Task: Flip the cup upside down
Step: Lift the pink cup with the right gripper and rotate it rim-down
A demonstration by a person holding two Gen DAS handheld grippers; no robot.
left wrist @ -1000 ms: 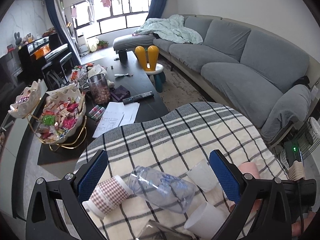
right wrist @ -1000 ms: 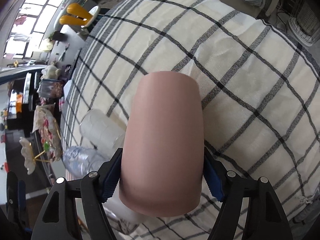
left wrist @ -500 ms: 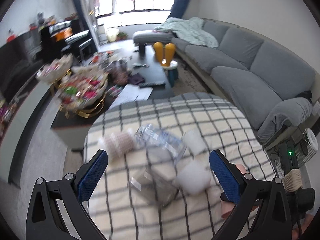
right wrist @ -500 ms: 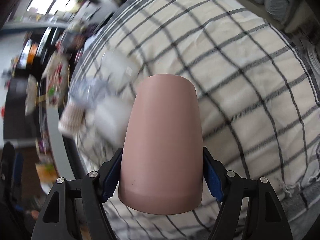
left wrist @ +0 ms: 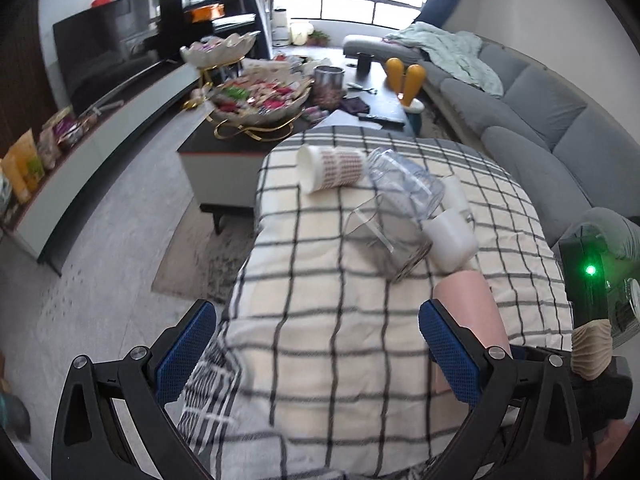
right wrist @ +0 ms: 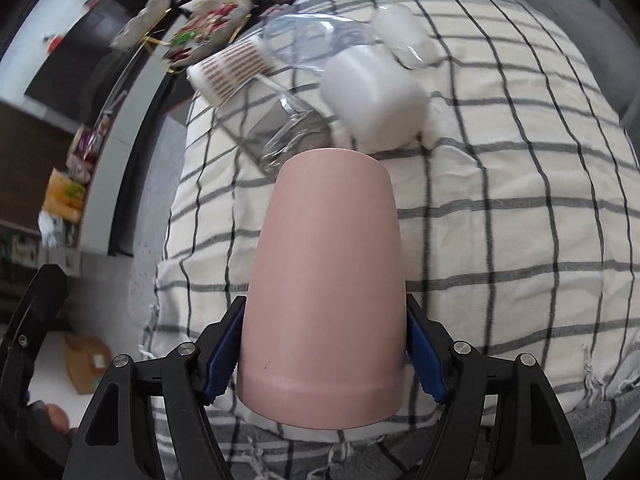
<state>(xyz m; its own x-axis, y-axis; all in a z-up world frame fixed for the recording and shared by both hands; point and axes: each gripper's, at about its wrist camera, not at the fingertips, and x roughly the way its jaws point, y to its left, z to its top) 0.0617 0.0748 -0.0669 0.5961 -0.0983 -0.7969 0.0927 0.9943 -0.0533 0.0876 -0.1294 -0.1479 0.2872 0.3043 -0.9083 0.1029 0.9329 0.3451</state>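
Observation:
My right gripper (right wrist: 326, 354) is shut on a pink cup (right wrist: 326, 280), held by its sides above the checked cloth (right wrist: 500, 208), its wide end toward the camera. The same pink cup (left wrist: 468, 304) shows in the left wrist view just behind my left gripper's right finger. My left gripper (left wrist: 318, 354) is open and empty over the near part of the cloth (left wrist: 320, 320).
A checked paper cup (left wrist: 332, 170), a clear plastic bottle (left wrist: 404, 184), a glass mug (left wrist: 384, 236) and white cups (left wrist: 452, 240) lie on their sides on the cloth. A coffee table with a snack bowl (left wrist: 256, 100) stands beyond; a grey sofa (left wrist: 540, 120) is right.
Both grippers have pulled back toward the near edge of the cloth. The lying cups and bottle now sit farther ahead. The pink cup stays clamped in my right gripper.

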